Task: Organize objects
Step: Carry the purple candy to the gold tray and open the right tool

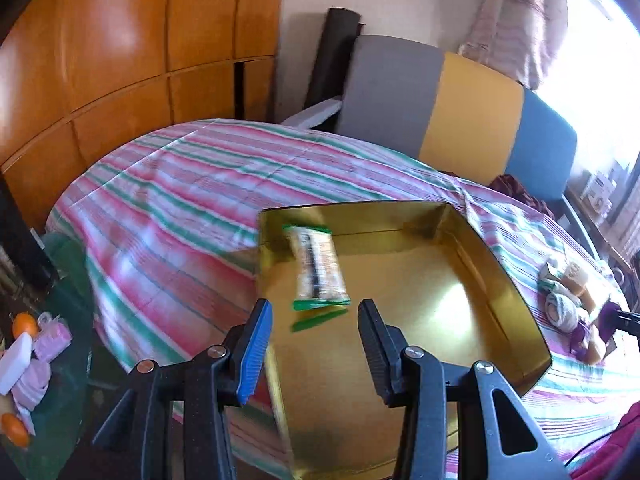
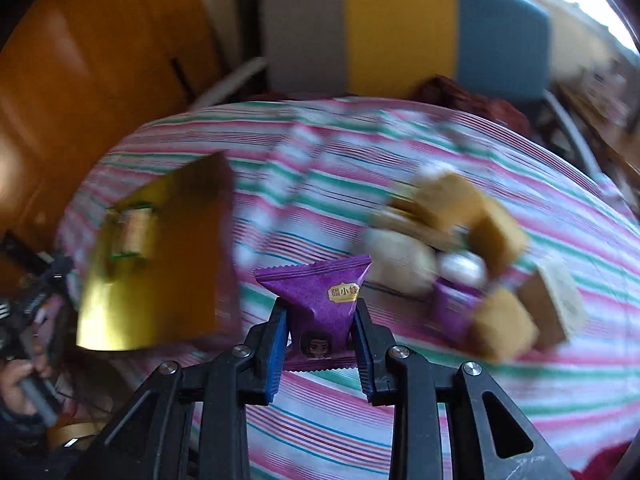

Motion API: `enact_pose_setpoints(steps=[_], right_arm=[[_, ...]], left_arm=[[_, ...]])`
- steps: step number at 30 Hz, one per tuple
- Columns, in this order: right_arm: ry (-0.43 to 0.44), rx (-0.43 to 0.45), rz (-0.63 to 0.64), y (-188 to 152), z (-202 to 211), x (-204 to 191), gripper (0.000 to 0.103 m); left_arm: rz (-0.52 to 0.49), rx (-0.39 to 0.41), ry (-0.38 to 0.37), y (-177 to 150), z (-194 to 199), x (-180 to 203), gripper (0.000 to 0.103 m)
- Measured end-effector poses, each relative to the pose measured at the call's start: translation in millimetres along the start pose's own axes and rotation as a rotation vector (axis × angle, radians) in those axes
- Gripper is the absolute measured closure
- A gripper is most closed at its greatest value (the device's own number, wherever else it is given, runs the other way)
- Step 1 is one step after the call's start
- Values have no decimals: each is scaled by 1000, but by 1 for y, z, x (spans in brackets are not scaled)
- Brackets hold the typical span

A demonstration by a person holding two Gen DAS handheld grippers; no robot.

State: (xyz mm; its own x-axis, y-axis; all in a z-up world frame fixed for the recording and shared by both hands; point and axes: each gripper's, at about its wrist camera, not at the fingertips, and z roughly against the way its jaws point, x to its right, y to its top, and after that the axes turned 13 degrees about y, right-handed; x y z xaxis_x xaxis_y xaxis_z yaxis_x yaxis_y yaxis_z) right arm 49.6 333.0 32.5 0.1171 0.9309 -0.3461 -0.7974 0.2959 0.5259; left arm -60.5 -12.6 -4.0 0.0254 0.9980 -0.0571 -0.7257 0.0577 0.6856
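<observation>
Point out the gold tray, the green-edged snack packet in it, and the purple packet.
gold tray (image 1: 500, 280), left wrist view, right inner wall.
green-edged snack packet (image 1: 318, 266), left wrist view, middle of wrapper.
purple packet (image 2: 324, 300), right wrist view, front face between the right gripper's fingers.

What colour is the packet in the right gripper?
Purple packet, with a small gold label; clearest in the right wrist view.

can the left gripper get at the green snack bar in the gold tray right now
Probably yes. The left gripper is open and empty, and the green snack bar lies just ahead of its fingers on the floor of the open gold tray, with nothing covering it.
</observation>
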Motion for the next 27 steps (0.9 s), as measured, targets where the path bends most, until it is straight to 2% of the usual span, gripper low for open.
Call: enact_pose_setpoints(steps=[5,10,14,18,19,21,22,27], right_arm=[[183,-79,138,21,-61,-84,72],[302,-201,210,29,-140,-147,72],[338,-299,225,22,-196,-180,72],[360,-351,205,20,-241,-204,69],[372,-358,193,19,-249,-207,69],[397,-351,172,18,-252,-209,55],[402,-340,173,18,-251,-210,52],[379,-310,217,15,-239,-215,49]], left_arm=[[78,-33,53,-2,-8,-40,58],[144,-66,106,-8,-18,-74,58],[182,-83,120,-12,-25,-87,58],[191,-98,111,-14,-30,-90,57],[193,-102,106,-15,-31,-90,57],[194,-110,94,-16,-34,-89,55],[193,-113,91,-16,-35,-89,55],[198,-123,75,-17,-35,-87,55]])
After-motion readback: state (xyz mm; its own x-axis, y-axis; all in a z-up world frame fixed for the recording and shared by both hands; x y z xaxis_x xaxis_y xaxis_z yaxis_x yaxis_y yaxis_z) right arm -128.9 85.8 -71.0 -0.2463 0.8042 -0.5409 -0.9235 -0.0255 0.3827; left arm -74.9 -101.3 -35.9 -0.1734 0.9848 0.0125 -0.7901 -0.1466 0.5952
